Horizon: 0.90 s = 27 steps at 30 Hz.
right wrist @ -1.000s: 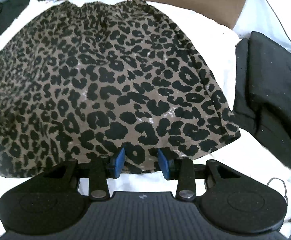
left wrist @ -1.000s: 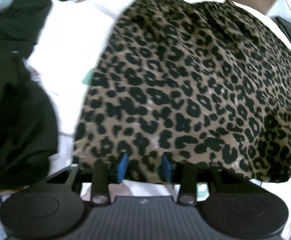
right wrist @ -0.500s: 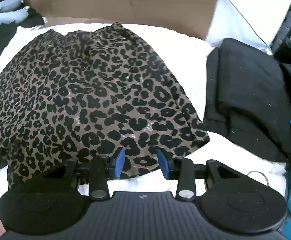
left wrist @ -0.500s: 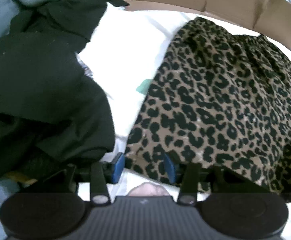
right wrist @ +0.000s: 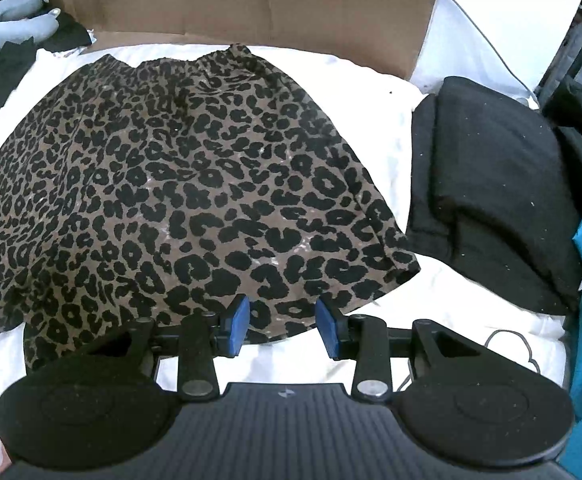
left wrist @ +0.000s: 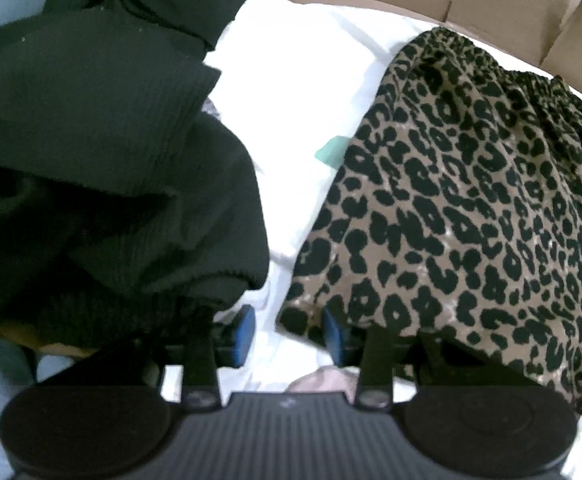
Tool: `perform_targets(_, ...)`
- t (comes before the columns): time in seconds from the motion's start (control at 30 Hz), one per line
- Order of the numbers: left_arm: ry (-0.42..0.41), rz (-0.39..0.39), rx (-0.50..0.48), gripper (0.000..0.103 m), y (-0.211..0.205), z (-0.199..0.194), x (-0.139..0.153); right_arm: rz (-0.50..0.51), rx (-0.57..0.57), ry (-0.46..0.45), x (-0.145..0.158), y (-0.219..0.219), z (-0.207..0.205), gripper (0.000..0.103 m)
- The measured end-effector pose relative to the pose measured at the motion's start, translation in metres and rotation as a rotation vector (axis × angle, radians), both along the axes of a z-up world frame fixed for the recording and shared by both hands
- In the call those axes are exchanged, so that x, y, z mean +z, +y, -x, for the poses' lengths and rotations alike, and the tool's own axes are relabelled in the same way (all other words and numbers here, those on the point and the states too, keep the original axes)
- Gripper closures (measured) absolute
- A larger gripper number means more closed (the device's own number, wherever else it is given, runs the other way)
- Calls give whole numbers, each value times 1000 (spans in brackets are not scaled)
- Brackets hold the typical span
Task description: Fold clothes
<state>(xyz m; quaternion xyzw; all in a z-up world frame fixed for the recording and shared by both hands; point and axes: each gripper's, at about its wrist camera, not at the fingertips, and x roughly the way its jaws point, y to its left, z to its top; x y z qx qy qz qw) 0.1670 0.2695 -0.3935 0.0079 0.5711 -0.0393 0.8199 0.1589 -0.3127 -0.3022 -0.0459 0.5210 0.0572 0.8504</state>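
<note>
Skirt [right wrist: 179, 184] lies spread on the sheet [right wrist: 391, 120], cardboard [right wrist: 251, 0] at its far edge, folded garment [right wrist: 499, 208] to its right, heaped clothes [left wrist: 91, 160] left.

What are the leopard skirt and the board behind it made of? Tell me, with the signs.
Leopard skirt: thin, matte woven fabric, probably; it lies flat, gathers finely at the waistband and ripples at the hem. Board: corrugated cardboard, plain brown and dull, with fold creases.
</note>
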Motion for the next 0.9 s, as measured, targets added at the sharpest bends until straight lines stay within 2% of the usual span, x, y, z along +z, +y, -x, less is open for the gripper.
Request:
perform_targets(0.3,1,50,15,67,10,3,-13,7,22,-6,3,11,-3,60)
perform_targets(0.57,-50,73,18,64,14,3,-20,7,39,9,-3,17,-1,60)
perform_targets(0.6,-52,75,13,66,14,4,-19,6,40,9,-3,17,-1,60)
perform_targets(0.73,-53,92,-20,92,12,6,-13,4,39,5,-4,17,-2,60)
perform_targets(0.9,-83,94,-23,96,13,13,1,2,21,1,-7,11,-4,60)
